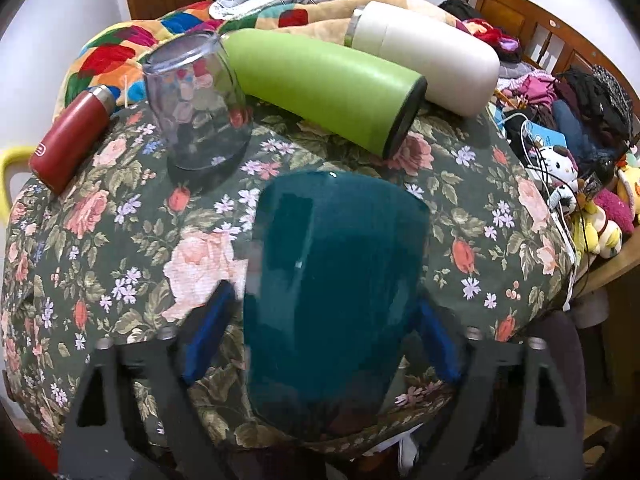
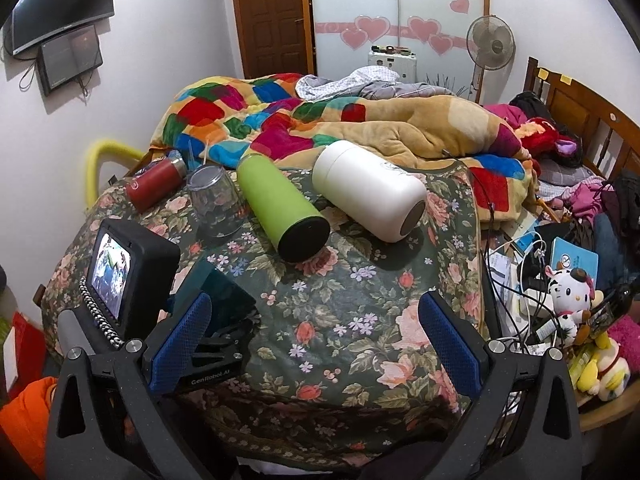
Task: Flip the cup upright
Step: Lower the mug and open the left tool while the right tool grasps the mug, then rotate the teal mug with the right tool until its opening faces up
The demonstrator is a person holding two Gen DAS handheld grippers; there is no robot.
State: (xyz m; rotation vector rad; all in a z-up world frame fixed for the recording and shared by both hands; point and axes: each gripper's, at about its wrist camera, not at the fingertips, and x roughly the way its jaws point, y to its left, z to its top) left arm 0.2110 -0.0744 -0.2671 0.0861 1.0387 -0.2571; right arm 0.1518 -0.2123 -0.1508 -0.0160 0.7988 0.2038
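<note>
Nearest, in the left wrist view, the left gripper (image 1: pixel 326 344) has its blue pads (image 1: pixel 208 334) set against either side of a glossy teal cup (image 1: pixel 332 280); the jaws appear closed on its body, though firm contact on the right pad cannot be confirmed. The cup sits low over the floral cloth (image 1: pixel 120 248); which end is the mouth cannot be told. Judged: a smooth, rigid, light plastic shell, slippery under load, best held mid-body across its width, as it is now.

The right gripper (image 2: pixel 316 344) stands wide and empty over the cloth.

Further off, a clear tumbler (image 1: pixel 198 108) stands with its broad end down. Beyond it lie a green bottle (image 1: pixel 328 88), a white flask (image 1: pixel 428 56) and a red flask (image 1: pixel 72 136), all on their sides.
</note>
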